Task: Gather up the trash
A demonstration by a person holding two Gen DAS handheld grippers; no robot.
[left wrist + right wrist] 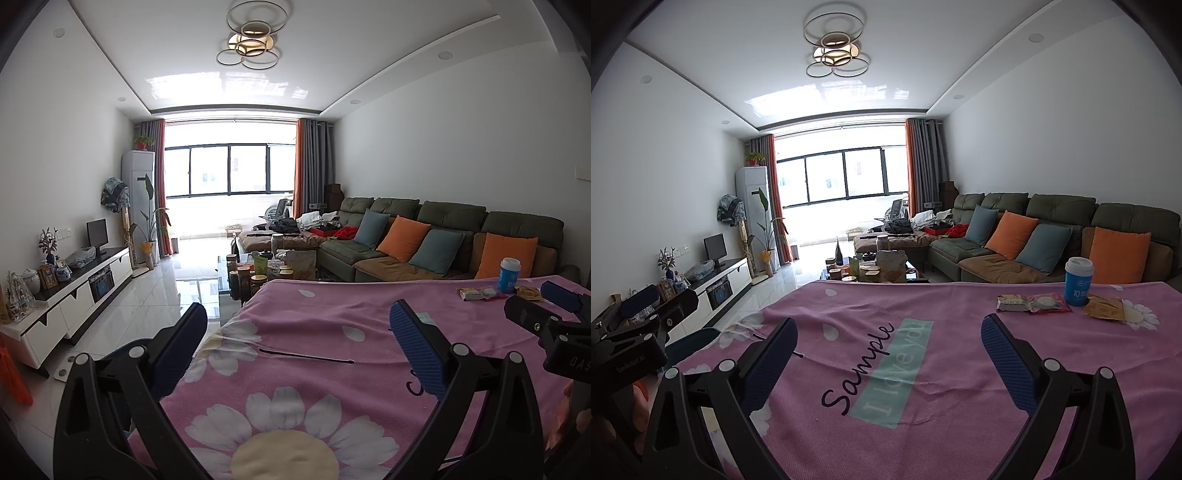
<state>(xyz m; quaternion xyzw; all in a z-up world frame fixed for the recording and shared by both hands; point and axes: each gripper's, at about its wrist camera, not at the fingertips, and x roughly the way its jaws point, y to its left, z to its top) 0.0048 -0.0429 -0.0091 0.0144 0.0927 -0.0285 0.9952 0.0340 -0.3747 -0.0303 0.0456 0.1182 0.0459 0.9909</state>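
Observation:
Trash lies at the far right of a table under a pink flowered cloth (960, 369): a blue paper cup with a white lid (1078, 282), a silver-brown snack wrapper (1012, 303), a red-edged clear packet (1051, 303) and a tan wrapper (1106, 308). The same cup (509, 275) and wrappers (478, 293) show in the left wrist view. My right gripper (888, 339) hovers open over the cloth's near middle, well short of the trash. My left gripper (297, 325) is open above the cloth's left edge. Both hold nothing.
A green sofa (1052, 236) with orange and blue cushions stands behind the table. A glass coffee table (266, 273) crowded with jars sits beyond the far edge. A white TV cabinet (74, 295) lines the left wall, with tiled floor (159, 295) between.

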